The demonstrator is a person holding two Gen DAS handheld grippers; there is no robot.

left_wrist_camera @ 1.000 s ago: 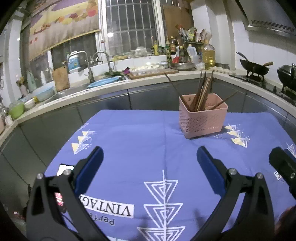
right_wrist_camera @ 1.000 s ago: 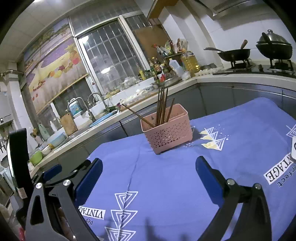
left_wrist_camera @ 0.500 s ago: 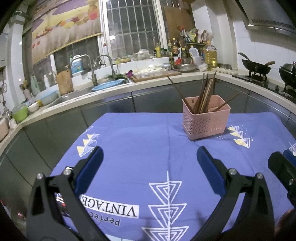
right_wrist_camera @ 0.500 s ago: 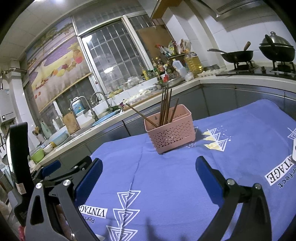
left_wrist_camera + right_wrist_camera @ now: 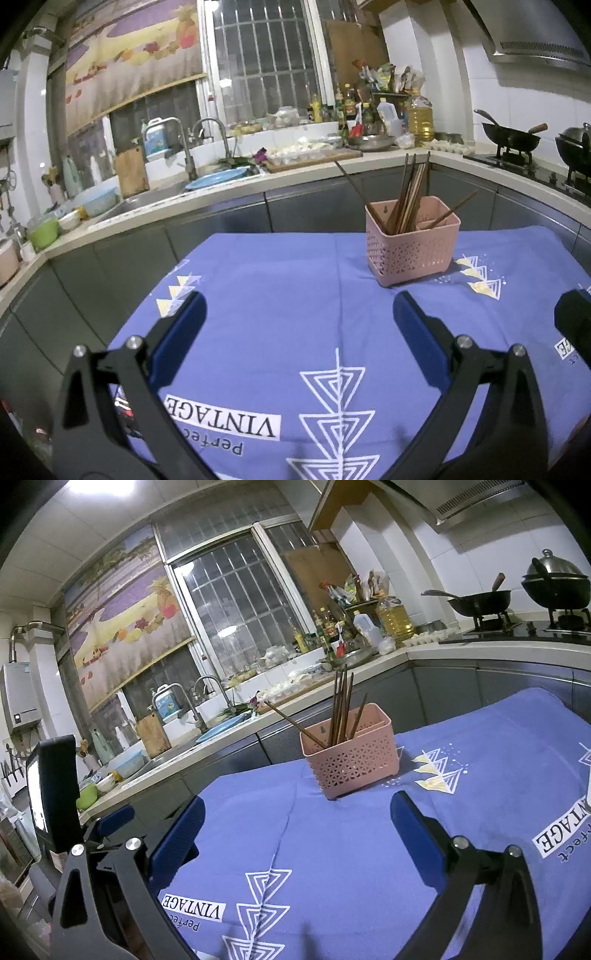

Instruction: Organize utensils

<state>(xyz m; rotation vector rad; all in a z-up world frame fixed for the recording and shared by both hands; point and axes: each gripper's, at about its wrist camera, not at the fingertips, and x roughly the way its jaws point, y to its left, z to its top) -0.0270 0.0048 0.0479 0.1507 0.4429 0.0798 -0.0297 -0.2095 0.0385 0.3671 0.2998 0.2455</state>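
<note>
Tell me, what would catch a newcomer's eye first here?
Probably the pink basket of dark chopsticks, standing alone on the blue tablecloth. Nearer the camera, two open, empty grippers, left and right, frame the cloth's white "VINTAGE" print.

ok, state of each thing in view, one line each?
left claw: open, empty, above the cloth
right claw: open, empty
pink basket: upright on the blue cloth
chopsticks: standing in the basket, leaning
</note>
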